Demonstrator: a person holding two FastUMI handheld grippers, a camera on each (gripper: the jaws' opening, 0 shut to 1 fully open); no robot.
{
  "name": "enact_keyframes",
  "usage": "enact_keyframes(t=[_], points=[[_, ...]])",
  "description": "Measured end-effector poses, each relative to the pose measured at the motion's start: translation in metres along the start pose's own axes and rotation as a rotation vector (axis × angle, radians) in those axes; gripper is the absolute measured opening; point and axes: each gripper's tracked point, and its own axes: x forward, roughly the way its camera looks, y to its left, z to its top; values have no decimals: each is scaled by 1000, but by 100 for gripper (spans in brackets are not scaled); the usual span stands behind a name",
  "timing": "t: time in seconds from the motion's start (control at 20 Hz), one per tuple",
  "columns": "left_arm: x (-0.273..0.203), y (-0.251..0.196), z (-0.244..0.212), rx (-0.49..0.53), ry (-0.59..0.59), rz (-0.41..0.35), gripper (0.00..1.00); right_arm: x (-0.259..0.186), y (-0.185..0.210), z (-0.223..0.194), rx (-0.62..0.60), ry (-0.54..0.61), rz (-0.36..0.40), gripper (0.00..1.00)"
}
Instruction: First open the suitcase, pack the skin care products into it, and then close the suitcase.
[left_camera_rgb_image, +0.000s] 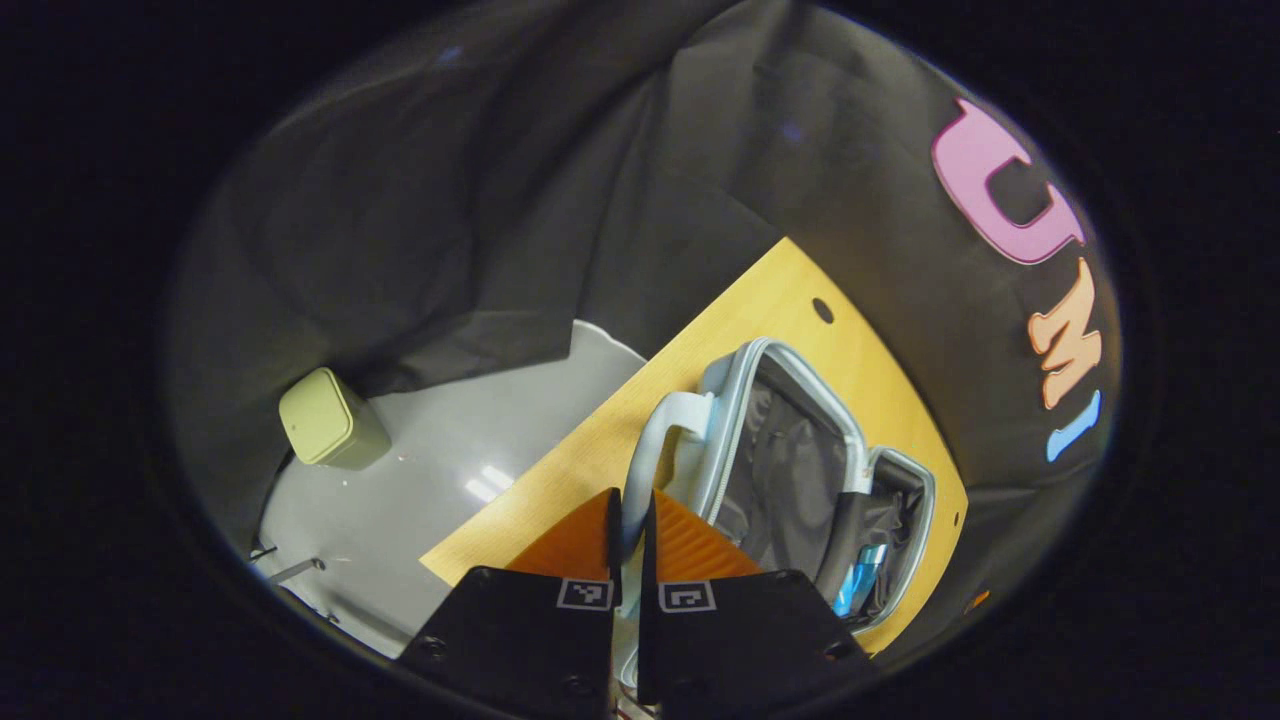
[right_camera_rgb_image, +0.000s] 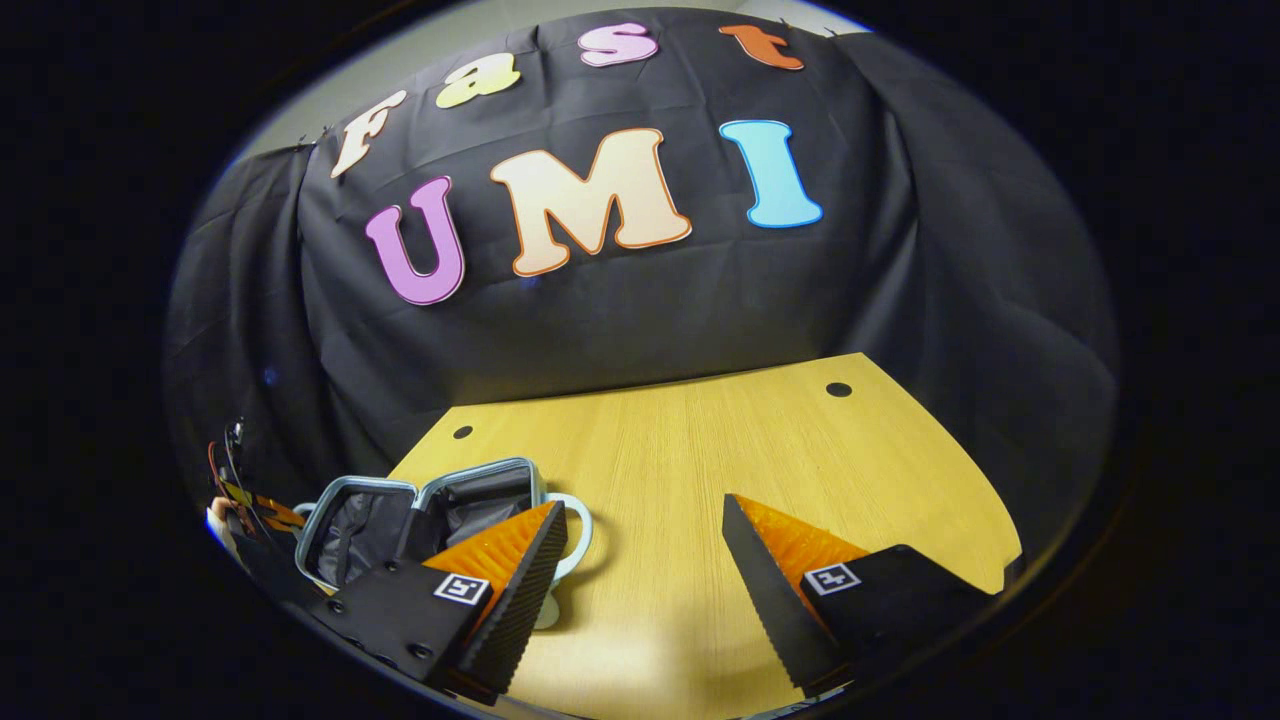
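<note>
Just ahead of my left gripper (left_camera_rgb_image: 632, 520), its fingers nearly together around the pale handle (left_camera_rgb_image: 655, 440), the suitcase (left_camera_rgb_image: 800, 470) lies open on the wooden table (right_camera_rgb_image: 700, 450), a blue skin care product (left_camera_rgb_image: 862, 575) inside. My right gripper (right_camera_rgb_image: 645, 560) hangs spread wide beside it.

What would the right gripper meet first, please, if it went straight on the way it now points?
Probably nothing soon: the open right gripper faces bare yellow wooden tabletop, then the black cloth wall. The open grey suitcase lies off to its left.
</note>
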Motion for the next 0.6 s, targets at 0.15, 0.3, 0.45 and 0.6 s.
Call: enact_keyframes(t=[0.15,0.3,0.45,0.6], points=[[-35,-39,12,37,-38,-44,2,-5,-14,0,13,-10,4,94],[-66,-86,17,120,-68,-75,2,-8,-30,0,33,-18,10,98],[-92,-137,16,215,-89,-79,5,-13,-49,1,58,-29,14,98],[-105,-179,6,309,-99,-50,2,-17,-70,-1,71,-37,14,98]])
